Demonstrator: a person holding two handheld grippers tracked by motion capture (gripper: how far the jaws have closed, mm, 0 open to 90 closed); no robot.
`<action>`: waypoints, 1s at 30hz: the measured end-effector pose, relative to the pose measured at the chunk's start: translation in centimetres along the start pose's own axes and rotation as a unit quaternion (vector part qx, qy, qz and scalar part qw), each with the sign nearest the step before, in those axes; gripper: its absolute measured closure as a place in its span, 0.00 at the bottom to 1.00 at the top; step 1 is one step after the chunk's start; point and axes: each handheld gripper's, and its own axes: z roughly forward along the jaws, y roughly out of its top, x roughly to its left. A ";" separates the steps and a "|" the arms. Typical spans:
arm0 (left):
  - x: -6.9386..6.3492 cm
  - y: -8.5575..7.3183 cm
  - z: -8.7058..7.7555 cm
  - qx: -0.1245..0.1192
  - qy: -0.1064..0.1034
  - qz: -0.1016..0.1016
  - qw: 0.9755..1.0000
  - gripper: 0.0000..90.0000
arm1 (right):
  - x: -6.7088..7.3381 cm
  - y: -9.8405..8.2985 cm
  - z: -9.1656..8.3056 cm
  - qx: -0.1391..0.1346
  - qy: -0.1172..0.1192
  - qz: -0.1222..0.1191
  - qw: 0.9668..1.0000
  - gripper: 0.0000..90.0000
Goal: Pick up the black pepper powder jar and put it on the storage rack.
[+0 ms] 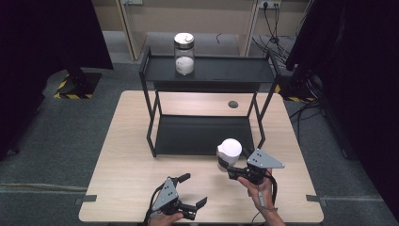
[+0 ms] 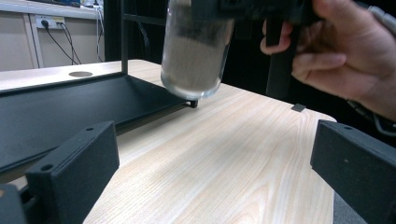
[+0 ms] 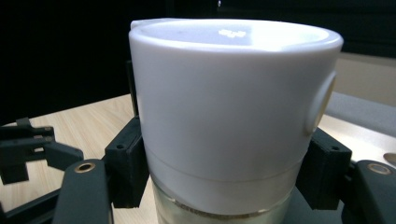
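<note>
While the left gripper (image 1: pixel 190 192) rests released near the rack (image 1: pixel 207 134), the right gripper (image 1: pixel 234 165) grasps a white-lidded jar (image 1: pixel 229 151) just off the rack's front corner, above the tabletop (image 1: pixel 127 169).

Glass jar (image 1: pixel 229 154) with a white lid (image 3: pixel 233 93), clamped between the right gripper's (image 1: pixel 234 170) jaws just below the lid, clear of the table and slightly tilted (pale grainy contents inside). Second lidded jar (image 1: pixel 184 53) upright on the rack's top shelf, well beyond both jaws.
</note>
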 end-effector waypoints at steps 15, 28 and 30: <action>0.0 0.0 0.0 0.001 0.001 -0.001 1.000 0.00 | -0.4 4.8 -0.6 -0.008 0.020 -0.011 1.000 0.34; 0.0 0.0 0.1 0.002 0.001 -0.002 1.000 0.00 | -1.3 10.2 0.4 -0.005 0.044 -0.018 0.999 0.34; 0.0 0.0 0.1 0.002 0.001 -0.001 1.000 0.00 | -1.4 11.0 0.5 -0.005 0.046 -0.016 0.999 0.34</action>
